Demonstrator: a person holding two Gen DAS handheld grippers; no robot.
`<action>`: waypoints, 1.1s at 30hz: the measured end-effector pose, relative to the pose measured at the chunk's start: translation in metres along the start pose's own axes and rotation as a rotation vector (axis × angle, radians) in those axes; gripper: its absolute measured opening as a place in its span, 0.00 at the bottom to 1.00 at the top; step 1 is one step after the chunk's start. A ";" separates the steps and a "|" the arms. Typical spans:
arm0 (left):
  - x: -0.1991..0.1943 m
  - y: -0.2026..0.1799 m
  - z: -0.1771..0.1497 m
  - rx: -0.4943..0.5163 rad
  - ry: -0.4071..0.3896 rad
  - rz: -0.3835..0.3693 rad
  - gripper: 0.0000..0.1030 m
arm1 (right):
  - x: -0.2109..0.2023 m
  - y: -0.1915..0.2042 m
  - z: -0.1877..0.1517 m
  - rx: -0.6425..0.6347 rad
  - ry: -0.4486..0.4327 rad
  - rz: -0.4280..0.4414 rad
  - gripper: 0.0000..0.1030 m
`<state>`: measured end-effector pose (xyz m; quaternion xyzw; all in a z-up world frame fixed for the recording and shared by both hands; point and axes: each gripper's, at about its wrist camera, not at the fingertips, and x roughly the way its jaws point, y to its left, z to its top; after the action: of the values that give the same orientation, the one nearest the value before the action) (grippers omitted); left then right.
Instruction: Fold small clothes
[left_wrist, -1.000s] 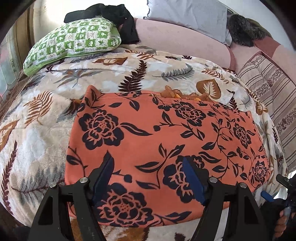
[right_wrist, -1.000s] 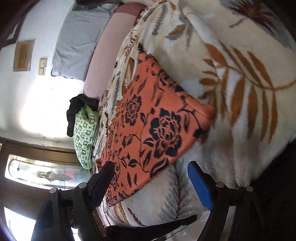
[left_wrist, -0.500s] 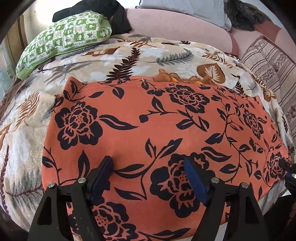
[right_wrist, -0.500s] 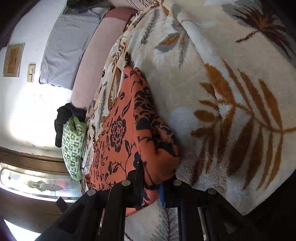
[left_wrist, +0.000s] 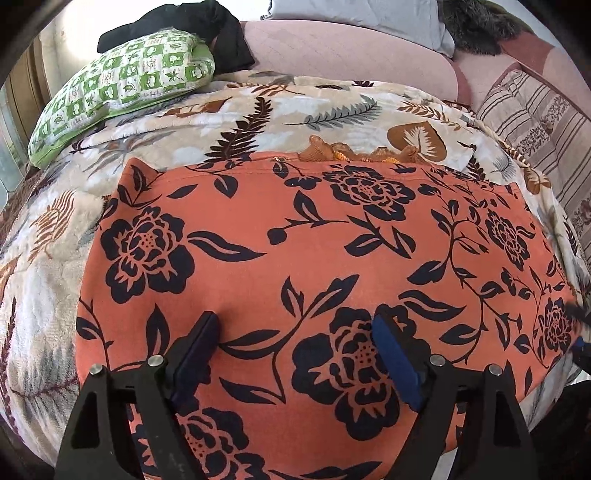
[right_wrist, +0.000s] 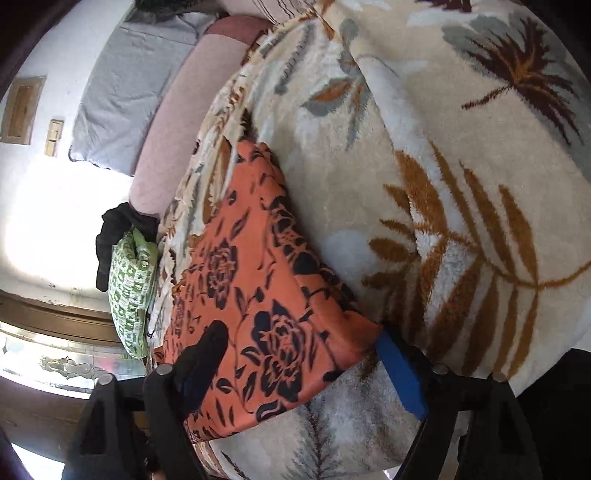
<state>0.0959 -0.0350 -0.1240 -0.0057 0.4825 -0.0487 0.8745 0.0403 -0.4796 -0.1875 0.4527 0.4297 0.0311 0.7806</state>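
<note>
A bed is being covered by a cream leaf-print blanket (left_wrist: 258, 122), seen across the middle of the left wrist view and filling the right half of the right wrist view. A green-and-white checked pillow (left_wrist: 125, 85) is lying at the upper left of the left wrist view, with a black garment (left_wrist: 207, 22) draped behind it. A pink bolster (left_wrist: 347, 51) and a grey pillow (left_wrist: 354, 14) are lining the top edge, and a striped cushion (left_wrist: 535, 114) is resting at the upper right. A white wall (right_wrist: 55, 206) is shown at the left of the right wrist view. The orange floral garment (left_wrist: 295, 266) is lying spread flat on the blanket, filling the centre and bottom of the left wrist view. The left gripper (left_wrist: 295, 354) is being held directly over its near portion, at bottom centre; its jaws are wide and opening, and no cloth is pinched between them. In the right wrist view the garment's corner (right_wrist: 347, 332) is lying between the jaws of the right gripper (right_wrist: 299, 358), at bottom centre; these jaws are opening at a middling spread. The blue pad (right_wrist: 399, 373) is standing just beside the corner, and contact cannot be told.
</note>
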 end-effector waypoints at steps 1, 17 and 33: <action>0.000 0.001 0.000 -0.001 0.002 -0.004 0.83 | 0.001 0.002 0.001 -0.020 0.013 -0.008 0.11; 0.004 -0.034 0.011 0.079 0.020 -0.015 0.83 | -0.046 0.015 -0.002 -0.149 -0.141 -0.064 0.83; 0.015 -0.037 0.007 0.111 0.015 0.001 0.87 | 0.125 0.106 0.141 -0.469 0.195 -0.122 0.23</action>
<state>0.1065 -0.0730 -0.1305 0.0436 0.4856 -0.0749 0.8699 0.2539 -0.4584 -0.1586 0.2273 0.5105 0.1263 0.8196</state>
